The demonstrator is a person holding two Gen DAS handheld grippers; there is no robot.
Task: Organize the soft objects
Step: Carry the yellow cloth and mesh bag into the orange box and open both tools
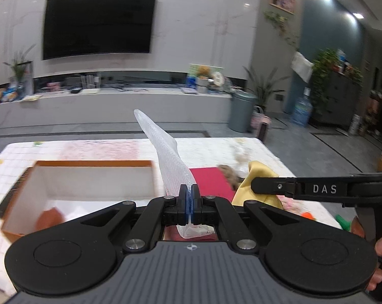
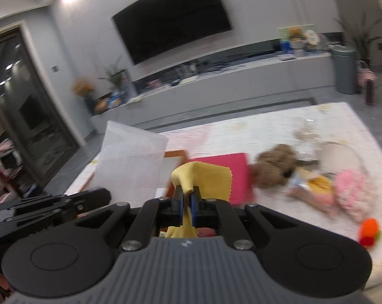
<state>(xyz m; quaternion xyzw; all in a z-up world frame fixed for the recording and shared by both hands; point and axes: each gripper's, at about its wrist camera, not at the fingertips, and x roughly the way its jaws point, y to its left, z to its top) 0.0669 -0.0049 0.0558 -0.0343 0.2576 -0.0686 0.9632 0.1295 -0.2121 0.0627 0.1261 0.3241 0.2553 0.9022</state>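
Observation:
My left gripper (image 1: 189,193) is shut on a white bubble-wrap sheet (image 1: 165,152), held edge-on above the table beside an open orange box (image 1: 89,177) with a white inside. The sheet also shows in the right wrist view (image 2: 130,162). My right gripper (image 2: 187,195) is shut on a yellow cloth (image 2: 201,177), which also shows in the left wrist view (image 1: 257,177). A pink-red flat sheet (image 2: 231,174) lies behind the cloth. A brown plush toy (image 2: 274,167), a pink fluffy item (image 2: 353,190) and an orange knitted carrot (image 2: 369,230) lie on the table to the right.
The table carries a white patterned cloth (image 2: 267,126). The left gripper body (image 2: 38,210) sits close to the left of my right gripper. A grey bin (image 1: 241,111) stands on the floor beyond the table. A TV wall and low shelf are behind.

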